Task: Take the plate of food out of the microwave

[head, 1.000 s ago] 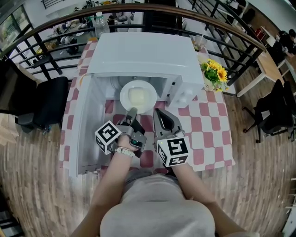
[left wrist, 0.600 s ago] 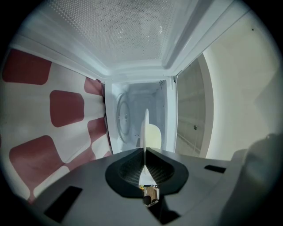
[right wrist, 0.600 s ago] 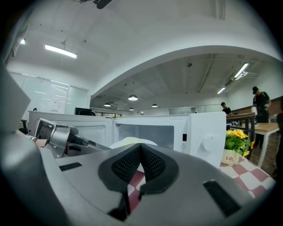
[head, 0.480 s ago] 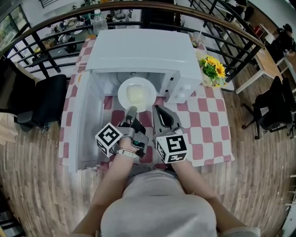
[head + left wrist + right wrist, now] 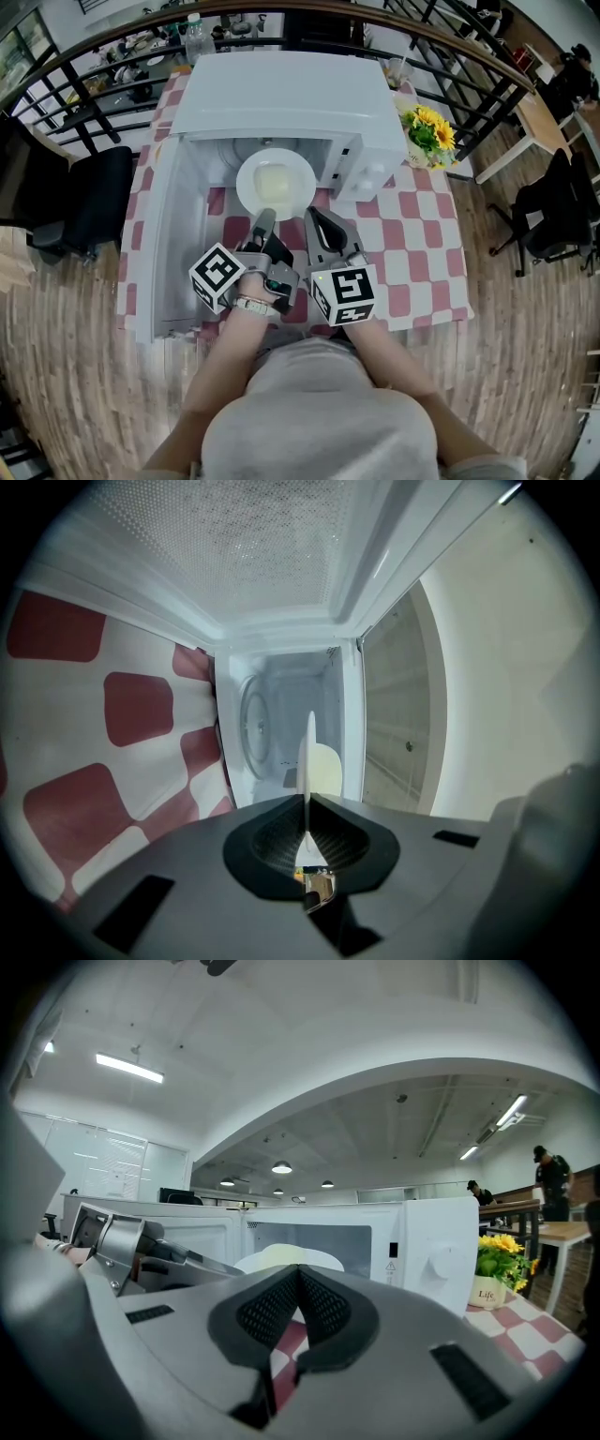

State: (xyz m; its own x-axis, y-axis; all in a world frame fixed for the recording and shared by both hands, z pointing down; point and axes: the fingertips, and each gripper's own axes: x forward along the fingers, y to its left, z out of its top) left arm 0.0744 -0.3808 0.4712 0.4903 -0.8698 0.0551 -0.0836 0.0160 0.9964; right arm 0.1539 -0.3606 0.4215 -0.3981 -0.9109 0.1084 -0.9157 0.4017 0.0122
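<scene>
The left gripper [image 5: 264, 221] pinched the six-o'clock rim of the round white plate of pale food [image 5: 275, 184], which sat in the mouth of the open white microwave [image 5: 291, 94]. At its three o'clock, the right gripper [image 5: 317, 218] was pressed together on nothing.

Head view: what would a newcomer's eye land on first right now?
The big white microwave with its door swung open, mid-table. At its mouth is a round white plate of pale food, its near rim pinched by the left gripper. Yellow sunflowers stand right of it.
</scene>
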